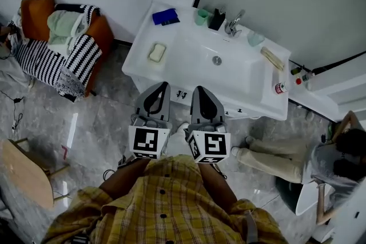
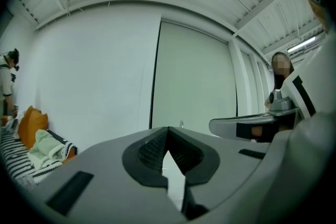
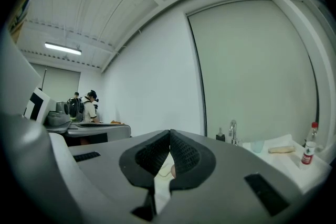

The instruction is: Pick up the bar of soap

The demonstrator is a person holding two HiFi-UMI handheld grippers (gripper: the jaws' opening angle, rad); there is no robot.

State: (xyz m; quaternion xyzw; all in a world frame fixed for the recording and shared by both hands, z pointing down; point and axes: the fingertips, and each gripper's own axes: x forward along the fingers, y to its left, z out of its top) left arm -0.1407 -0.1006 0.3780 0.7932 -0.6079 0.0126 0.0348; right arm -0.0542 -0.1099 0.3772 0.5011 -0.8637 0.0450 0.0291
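Observation:
The bar of soap (image 1: 156, 52) is pale and rectangular and lies on a small dish at the left end of the white washbasin counter (image 1: 137, 60). In the head view both grippers are held side by side in front of the counter's near edge, pointing toward it. My left gripper (image 1: 164, 84) is shut with nothing in it, a little short of the soap. My right gripper (image 1: 198, 88) is shut too and holds nothing. The left gripper (image 2: 168, 129) and the right gripper (image 3: 169, 132) each look up at the wall in their own views, and the soap is hidden there.
On the counter stand a blue item (image 1: 164, 16), a green cup (image 1: 201, 16), a dark bottle (image 1: 217, 19), a faucet (image 1: 233, 24), a brush (image 1: 272, 58) and a red-capped bottle (image 1: 280, 88). A chair piled with clothes (image 1: 63, 43) stands left. A person (image 1: 337, 157) crouches at the right.

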